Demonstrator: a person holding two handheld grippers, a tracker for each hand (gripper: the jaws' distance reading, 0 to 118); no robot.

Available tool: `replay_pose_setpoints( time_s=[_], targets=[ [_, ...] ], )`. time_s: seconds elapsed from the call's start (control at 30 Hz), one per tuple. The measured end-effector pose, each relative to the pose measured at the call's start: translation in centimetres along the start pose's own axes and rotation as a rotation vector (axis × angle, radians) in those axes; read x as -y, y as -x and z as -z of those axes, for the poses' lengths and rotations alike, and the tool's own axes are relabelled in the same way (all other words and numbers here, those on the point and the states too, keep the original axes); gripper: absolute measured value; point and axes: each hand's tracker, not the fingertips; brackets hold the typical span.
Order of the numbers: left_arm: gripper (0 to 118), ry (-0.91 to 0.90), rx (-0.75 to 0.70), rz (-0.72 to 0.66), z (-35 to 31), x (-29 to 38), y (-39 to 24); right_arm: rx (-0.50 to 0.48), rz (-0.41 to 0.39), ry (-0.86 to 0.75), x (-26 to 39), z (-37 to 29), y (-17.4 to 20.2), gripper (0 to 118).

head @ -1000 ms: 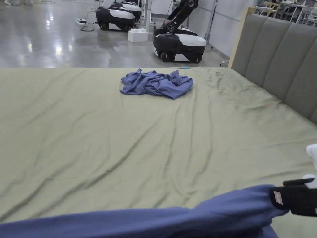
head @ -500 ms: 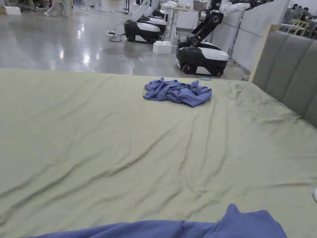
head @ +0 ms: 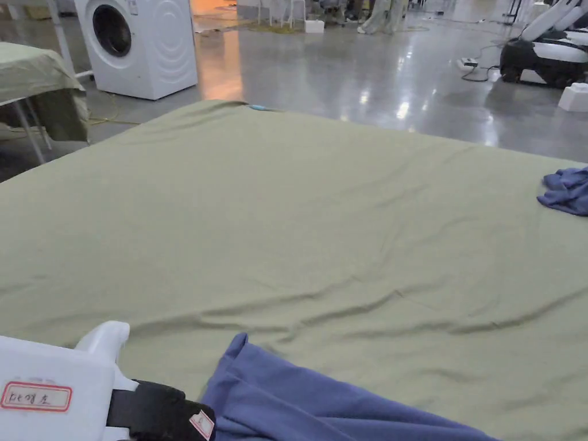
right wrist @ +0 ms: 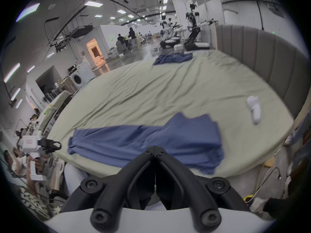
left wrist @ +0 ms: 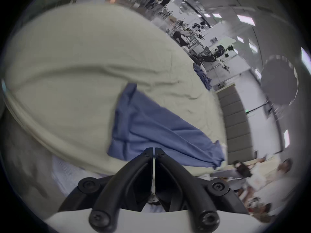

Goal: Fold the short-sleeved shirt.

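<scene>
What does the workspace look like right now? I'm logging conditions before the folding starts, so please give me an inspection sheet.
Surface: green bed sheet, wrinkled, with a grey padded headboard along one side.
Job's things: blue shirt lying stretched out along the near edge, not yet folded.
Clutter: second crumpled blue garment at the far side; small white object on the sheet near the headboard.
Grippers: left gripper and right gripper both with jaws closed, empty, just off the near edge.
Cables: yellow cable on the floor beside the bed; power strip lead across the floor.
Surroundings: washing machine, wheeled robots, people in the background.
</scene>
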Motion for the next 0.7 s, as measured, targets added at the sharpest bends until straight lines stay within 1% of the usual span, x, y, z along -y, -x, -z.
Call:
replay_pose_setpoints(
  time_s=[0.07, 0.1, 0.13, 0.17, 0.2, 0.23, 0.27, 0.3, 0.33, 0.4, 0.47, 0.5, 0.57, 0.6, 0.63, 0.7],
  targets=[
    [3, -0.046, -0.012, 0.011, 0.1, -0.7, 1.1, -0.03, 0.003, 0.041, 0.4, 0.6, 0.7, 3],
    [3, -0.075, -0.042, 0.014, 0.2, -1.5, 1.4, -0.041, 0.004, 0.048, 0.4, 0.8, 0.5, 3],
    [3, -0.095, -0.06, 0.007, 0.3, -2.4, 1.9, -0.043, 0.006, 0.049, 0.4, 1.0, 0.5, 3],
    [3, -0.099, -0.047, 0.015, 0.4, -3.5, 2.6, -0.044, 0.01, 0.053, 0.2, 1.1, 0.6, 3],
    [9, -0.1, -0.025, 0.037, 0.6, -4.6, 3.2, -0.043, 0.012, 0.051, 0.1, 1.2, 0.7, 3],
    [28, -0.086, 0.022, 0.059, 0.9, -5.8, 4.0, -0.04, 0.016, 0.05, 0.0, 1.2, 0.7, 3],
    [65, -0.065, 0.058, 0.069, 1.3, -6.9, 4.7, -0.034, 0.019, 0.051, -0.2, 1.2, 0.9, 3],
    [105, -0.032, 0.093, 0.067, 1.9, -7.8, 5.3, -0.032, 0.021, 0.051, -0.3, 1.1, 1.1, 3],
    [111, 0.016, 0.134, 0.051, 2.8, -8.5, 6.0, -0.03, 0.023, 0.052, -0.4, 1.1, 1.3, 3],
    [111, 0.098, 0.213, -0.021, 4.4, -9.8, 7.4, -0.023, 0.024, 0.061, -0.4, 1.1, 1.8, 3],
    [110, 0.219, 0.23, -0.108, 6.9, -10.5, 8.2, -0.017, 0.013, 0.072, -0.6, 1.3, 2.6, 3],
    [110, 0.273, 0.272, -0.129, 8.1, -10.7, 8.5, -0.016, 0.01, 0.076, -0.6, 1.3, 3.0, 3],
    [110, 0.253, 0.431, -0.114, 9.1, -10.9, 8.6, -0.02, 0.008, 0.083, -0.9, 1.6, 3.7, 3],
    [110, 0.254, 0.471, -0.124, 9.6, -10.6, 8.3, -0.03, 0.008, 0.089, -1.0, 1.7, 3.9, 3],
    [107, 0.275, 0.514, -0.132, 10.7, -10.3, 8.3, -0.038, 0.008, 0.093, -1.1, 1.8, 4.3, 3],
    [82, 0.284, 0.557, -0.173, 13.2, -9.5, 8.3, -0.056, -0.006, 0.098, -1.5, 2.0, 5.0, 3]
  ],
)
